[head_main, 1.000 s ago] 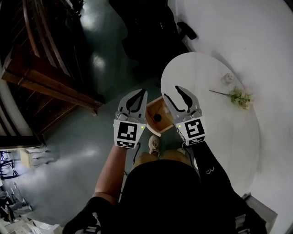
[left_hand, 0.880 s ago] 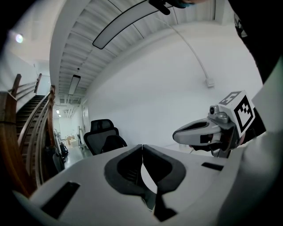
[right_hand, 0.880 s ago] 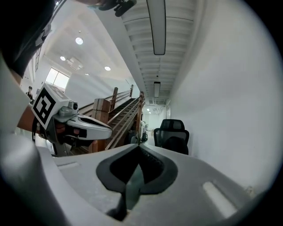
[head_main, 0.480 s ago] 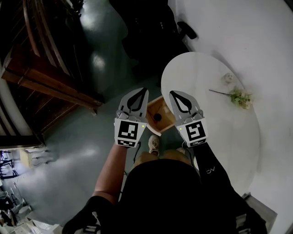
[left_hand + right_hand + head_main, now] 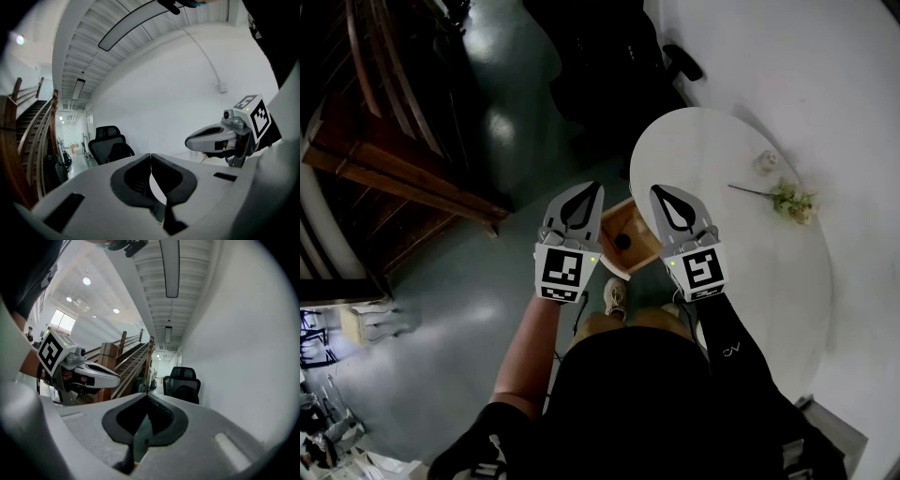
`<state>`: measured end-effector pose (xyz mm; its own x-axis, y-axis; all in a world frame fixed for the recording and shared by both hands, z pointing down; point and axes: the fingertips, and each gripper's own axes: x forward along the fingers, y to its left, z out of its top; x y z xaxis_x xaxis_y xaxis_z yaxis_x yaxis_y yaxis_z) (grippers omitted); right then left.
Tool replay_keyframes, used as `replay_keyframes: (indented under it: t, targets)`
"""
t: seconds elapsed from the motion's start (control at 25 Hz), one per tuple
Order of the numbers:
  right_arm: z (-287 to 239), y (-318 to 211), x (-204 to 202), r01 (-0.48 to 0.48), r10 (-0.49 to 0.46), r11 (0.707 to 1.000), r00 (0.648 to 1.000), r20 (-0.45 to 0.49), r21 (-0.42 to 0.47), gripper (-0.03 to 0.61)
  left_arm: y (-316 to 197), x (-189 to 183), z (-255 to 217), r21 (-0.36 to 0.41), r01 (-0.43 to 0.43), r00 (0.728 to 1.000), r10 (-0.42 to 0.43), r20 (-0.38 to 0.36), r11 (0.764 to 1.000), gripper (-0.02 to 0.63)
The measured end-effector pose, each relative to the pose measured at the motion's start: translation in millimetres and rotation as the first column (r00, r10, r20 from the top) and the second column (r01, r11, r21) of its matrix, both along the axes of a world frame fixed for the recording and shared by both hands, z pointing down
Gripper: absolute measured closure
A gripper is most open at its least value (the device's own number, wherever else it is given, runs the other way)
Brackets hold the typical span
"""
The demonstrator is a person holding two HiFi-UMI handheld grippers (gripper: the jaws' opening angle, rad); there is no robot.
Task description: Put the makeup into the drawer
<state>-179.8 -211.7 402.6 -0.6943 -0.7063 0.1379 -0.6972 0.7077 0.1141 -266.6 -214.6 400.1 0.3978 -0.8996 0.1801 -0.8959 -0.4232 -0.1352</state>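
Observation:
In the head view an open wooden drawer [image 5: 630,221] sticks out from under the round white table [image 5: 741,253]. A small dark round item [image 5: 622,241] lies inside it. My left gripper [image 5: 592,187] hovers over the drawer's left edge, its jaws meeting at the tips with nothing between them [image 5: 150,155]. The right gripper [image 5: 655,191] hangs over the drawer's right edge, shut and empty as well [image 5: 146,395]. Both point forward, nearly level, side by side. Each gripper view shows the other gripper beside it.
A sprig of flowers [image 5: 791,200] and a small white object [image 5: 766,160] lie on the table. A black office chair [image 5: 609,66] stands beyond the drawer. A wooden staircase [image 5: 384,159] fills the left. The person's shoe [image 5: 616,296] rests below the drawer.
The right gripper's jaws went from open to shut, with nothing caught between them. Neither hand has moved; the left gripper stayed shut.

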Motion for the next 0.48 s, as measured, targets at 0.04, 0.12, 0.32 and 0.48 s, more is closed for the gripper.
replay_keyframes:
  t: [0.04, 0.12, 0.32, 0.48]
  targets:
    - [-0.5, -0.9, 0.3, -0.002, 0.002, 1.0, 1.0, 0.002, 0.001, 0.574, -0.4, -0.7, 0.2, -0.001, 0.0, 1.0, 0.0, -0.001, 1.0, 0.603]
    - [-1.6, -2.0, 0.8, 0.0, 0.0, 1.0, 1.0, 0.008, 0.016, 0.574, -0.4, -1.2, 1.5, -0.002, 0.0, 1.0, 0.0, 0.0, 1.0, 0.604]
    - [-0.4, -3.0, 3.9, -0.01, 0.01, 1.0, 1.0, 0.006, 0.015, 0.574, -0.4, 0.4, 3.7, -0.004, -0.004, 1.0, 0.004, 0.002, 1.0, 0.604]
    - [-3.5, -3.2, 3.4, 0.003, -0.004, 0.999, 1.0, 0.013, 0.049, 0.574, -1.4, 2.3, 6.2, -0.009, -0.008, 1.0, 0.008, 0.004, 1.0, 0.604]
